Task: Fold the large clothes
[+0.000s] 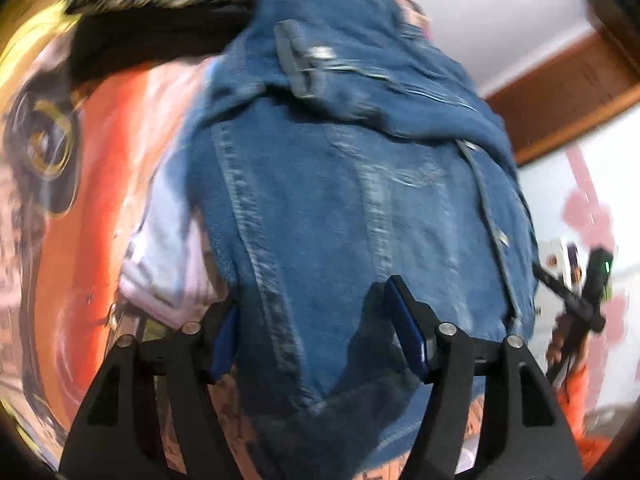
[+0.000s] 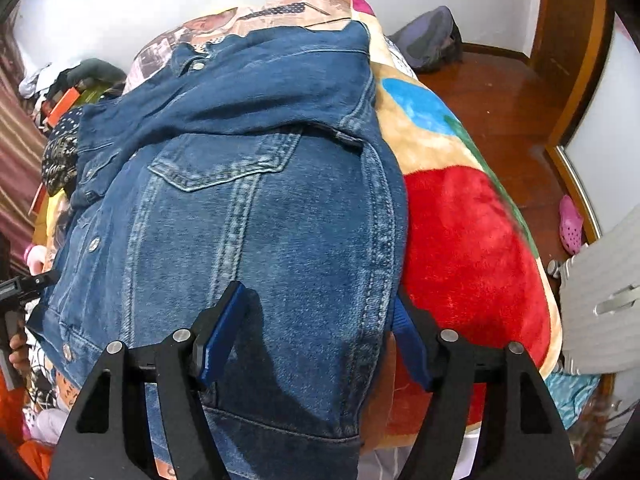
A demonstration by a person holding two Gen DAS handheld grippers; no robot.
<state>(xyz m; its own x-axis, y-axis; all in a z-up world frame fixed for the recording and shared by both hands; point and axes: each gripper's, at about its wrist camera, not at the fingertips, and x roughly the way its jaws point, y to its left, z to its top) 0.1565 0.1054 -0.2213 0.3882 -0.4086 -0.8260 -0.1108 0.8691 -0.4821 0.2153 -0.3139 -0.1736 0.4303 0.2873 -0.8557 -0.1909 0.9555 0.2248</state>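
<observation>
Mostly blurred, denim jacket (image 1: 360,200) on bed, left gripper (image 1: 310,300) and right gripper (image 2: 318,296) apart, straddling its hem, contact unclear

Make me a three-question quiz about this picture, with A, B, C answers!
1. Where does the jacket lie?
A on the floor
B on the blanket
C on a chair

2. What colour is the shoe on the floor?
A pink
B green
C black

3. How is the right tool set?
A shut flat
B out of sight
C fingers apart, denim between

Answers: 1 B, the blanket shows beside and beneath it; 2 A, it is bright pink; 3 C, the blue pads stand either side of the hem.
</observation>
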